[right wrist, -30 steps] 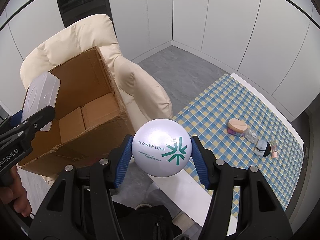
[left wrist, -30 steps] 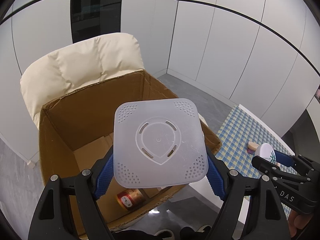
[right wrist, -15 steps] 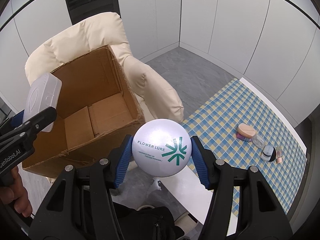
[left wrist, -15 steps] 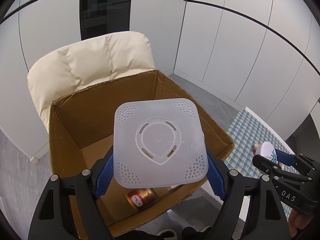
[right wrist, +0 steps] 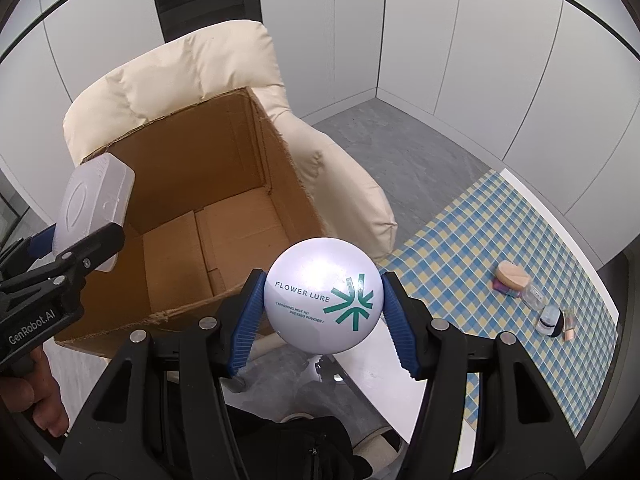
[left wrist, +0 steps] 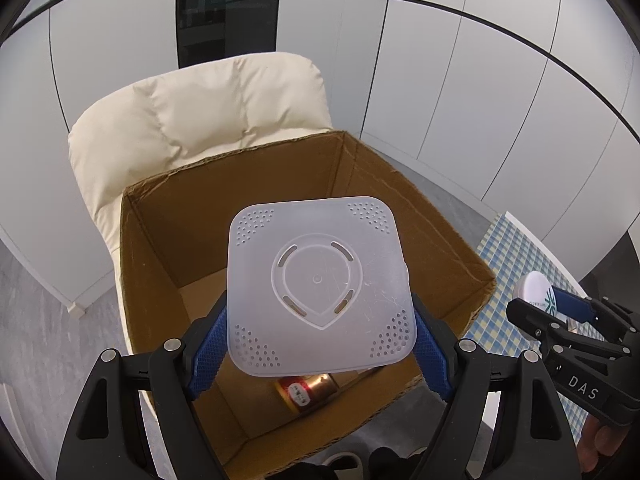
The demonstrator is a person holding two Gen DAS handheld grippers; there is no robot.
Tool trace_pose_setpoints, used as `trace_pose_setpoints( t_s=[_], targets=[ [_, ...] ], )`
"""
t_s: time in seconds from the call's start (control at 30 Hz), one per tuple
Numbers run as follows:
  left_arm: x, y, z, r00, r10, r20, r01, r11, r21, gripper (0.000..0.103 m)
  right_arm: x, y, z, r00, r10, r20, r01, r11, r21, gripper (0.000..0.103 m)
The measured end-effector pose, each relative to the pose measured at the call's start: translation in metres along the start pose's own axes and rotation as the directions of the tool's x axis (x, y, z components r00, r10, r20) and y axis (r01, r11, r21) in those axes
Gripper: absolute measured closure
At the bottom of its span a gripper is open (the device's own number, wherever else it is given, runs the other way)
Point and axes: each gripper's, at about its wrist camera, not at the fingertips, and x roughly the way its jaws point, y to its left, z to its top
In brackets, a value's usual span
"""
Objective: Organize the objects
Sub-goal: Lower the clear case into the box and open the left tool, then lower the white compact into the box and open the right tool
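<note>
Translucent plastic box [left wrist: 320,286] clamped in left claw [left wrist: 320,340], held above open cardboard box [left wrist: 472,268] on cream chair [left wrist: 200,108], likely for dropping in beside gold tin [left wrist: 306,390] near its front wall. White powder compact [right wrist: 322,294] pinched edge-on in right claw [right wrist: 322,320], beside the carton's right wall, probably next. 5 or so small cosmetics [right wrist: 532,300] left near desk's [right wrist: 460,256] right edge.
</note>
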Motion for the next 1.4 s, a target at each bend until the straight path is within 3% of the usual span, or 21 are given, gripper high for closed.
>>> trace_pose_setpoints(
  t_s=[0.4,0.57,0.67,0.87,1.4],
  targets=[
    [0.008,0.015,-0.007,0.998,-0.027,-0.060,0.027,1.000,-0.006,0.021,0.006,0.026,0.006,1.000,0.027,0.004,-0.027,0.999,-0.042,0.043],
    [0.008,0.024,-0.006,0.998,0.000,-0.061,-0.001,1.000,-0.019,0.012,0.008,0.037,0.008,0.999,0.039,0.003,-0.038,0.998,-0.057,0.043],
    [0.005,0.030,-0.006,0.998,0.033,-0.044,-0.034,0.999,-0.024,0.001,0.010,0.043,0.010,0.999,0.046,0.001,-0.046,0.997,-0.064,0.043],
    [-0.005,0.046,-0.003,0.996,0.085,0.002,-0.085,0.995,-0.045,0.000,0.012,0.058,0.012,0.998,0.058,0.001,-0.058,0.995,-0.086,0.043],
    [-0.013,0.077,-0.010,0.992,0.128,-0.009,-0.129,0.989,-0.079,0.000,0.019,0.098,0.018,0.995,0.095,-0.010,-0.095,0.986,-0.138,0.043]
  ],
)
